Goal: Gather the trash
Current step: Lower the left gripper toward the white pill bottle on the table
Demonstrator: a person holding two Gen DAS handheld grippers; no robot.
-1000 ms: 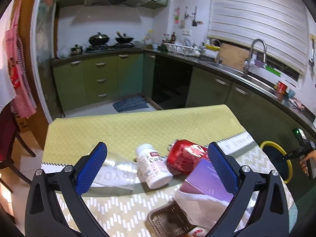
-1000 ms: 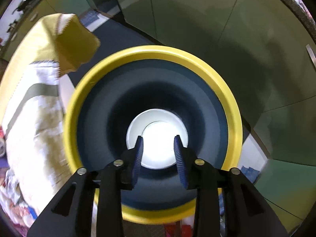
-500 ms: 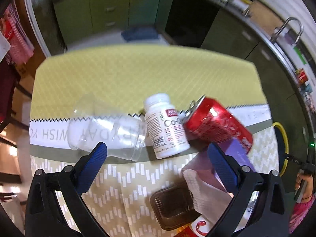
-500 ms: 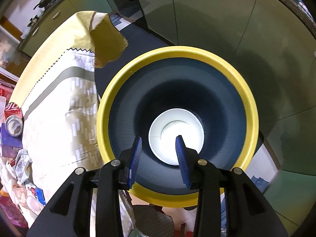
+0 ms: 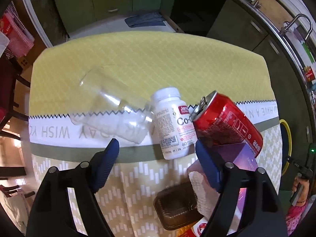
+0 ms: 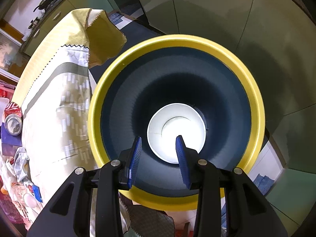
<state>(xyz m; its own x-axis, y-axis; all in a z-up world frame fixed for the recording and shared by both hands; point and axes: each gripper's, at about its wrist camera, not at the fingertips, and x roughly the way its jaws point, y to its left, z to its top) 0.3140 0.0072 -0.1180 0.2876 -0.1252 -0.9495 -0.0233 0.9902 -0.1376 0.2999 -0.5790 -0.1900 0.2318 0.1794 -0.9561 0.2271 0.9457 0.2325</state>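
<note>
On the tablecloth lie a white pill bottle (image 5: 171, 122), a red soda can (image 5: 227, 124) and a clear plastic cup (image 5: 112, 108), all on their sides. My left gripper (image 5: 157, 150) points down over them with its jaws closing; the bottle's base shows between the blue pads (image 5: 112, 152), which touch nothing. My right gripper (image 6: 158, 140) hangs over the yellow-rimmed bin (image 6: 177, 41), partly open and holding nothing. A white paper cup (image 6: 175, 132) sits at the bin's bottom.
A purple box (image 5: 241, 158), a white paper towel (image 5: 199, 189) and a brown plastic tray (image 5: 177, 205) lie near the can. The bin's rim (image 5: 286, 138) stands beside the table's right edge, by a person's hand (image 5: 300, 187). Green cabinets surround the table.
My left gripper tipped down from facing the kitchen to looking onto the table, came closer to the bottle, and its jaws narrowed. The right gripper stays over the bin, barely moved.
</note>
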